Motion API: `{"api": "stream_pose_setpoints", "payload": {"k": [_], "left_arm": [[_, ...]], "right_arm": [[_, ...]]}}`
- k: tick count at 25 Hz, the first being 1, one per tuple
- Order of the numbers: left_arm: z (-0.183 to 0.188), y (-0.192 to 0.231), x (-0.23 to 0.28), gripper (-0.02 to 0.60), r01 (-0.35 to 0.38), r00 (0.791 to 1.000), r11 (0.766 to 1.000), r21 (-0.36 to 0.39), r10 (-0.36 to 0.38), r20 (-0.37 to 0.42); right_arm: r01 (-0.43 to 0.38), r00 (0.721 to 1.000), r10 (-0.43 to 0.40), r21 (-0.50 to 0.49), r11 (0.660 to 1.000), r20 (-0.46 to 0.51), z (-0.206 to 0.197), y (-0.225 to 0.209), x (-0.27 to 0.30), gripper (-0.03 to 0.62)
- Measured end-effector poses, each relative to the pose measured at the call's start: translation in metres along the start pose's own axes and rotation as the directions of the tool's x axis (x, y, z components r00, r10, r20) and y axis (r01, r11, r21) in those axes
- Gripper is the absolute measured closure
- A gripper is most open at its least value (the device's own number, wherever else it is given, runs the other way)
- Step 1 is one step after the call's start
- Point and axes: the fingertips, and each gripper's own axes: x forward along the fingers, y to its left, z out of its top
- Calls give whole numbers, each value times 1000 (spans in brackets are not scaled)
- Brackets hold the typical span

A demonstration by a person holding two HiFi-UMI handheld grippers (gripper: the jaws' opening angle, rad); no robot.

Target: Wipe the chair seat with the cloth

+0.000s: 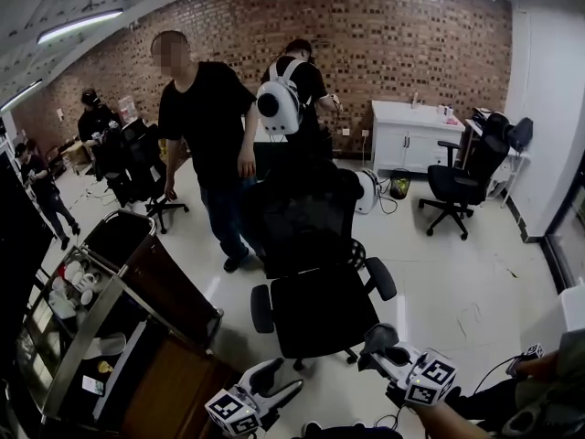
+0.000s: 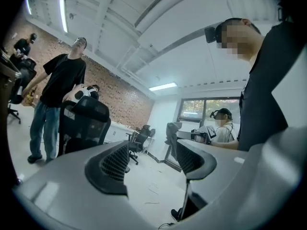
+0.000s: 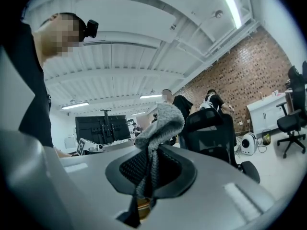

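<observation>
A black office chair stands mid-floor in the head view, its seat (image 1: 315,307) facing me and its mesh back (image 1: 302,216) behind. My right gripper (image 1: 377,342) hovers just off the seat's near right corner. It is shut on a grey knitted cloth (image 3: 160,122), which bunches up above the jaws of the right gripper (image 3: 151,169). My left gripper (image 1: 285,380) hangs below the seat's front edge. In its own view the left gripper (image 2: 153,163) stands open with nothing between its fingers. That view also catches the cloth (image 2: 172,130) and the chair back (image 2: 84,123).
A wooden service cart (image 1: 137,286) with cups and dishes stands close at the left. A person in black (image 1: 208,131) stands just behind the chair, and another with a white backpack (image 1: 281,103) farther back. A second office chair (image 1: 462,183) and a white cabinet (image 1: 411,137) are at the right.
</observation>
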Motion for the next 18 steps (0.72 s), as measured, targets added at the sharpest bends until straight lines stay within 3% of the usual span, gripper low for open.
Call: {"api": "stream_pose_setpoints", "payload": {"k": [6,18], "left_arm": [[5,-28,10,249,-12,999,1000,13,12,36],[4,-55,31,252,-18,1000,999,46,17,23]], "right_arm": [[-45,999,43,-65,997,-18,9,15,-30,566],[-91,996,90,-75,993,-16,16,13,-56,566]]}}
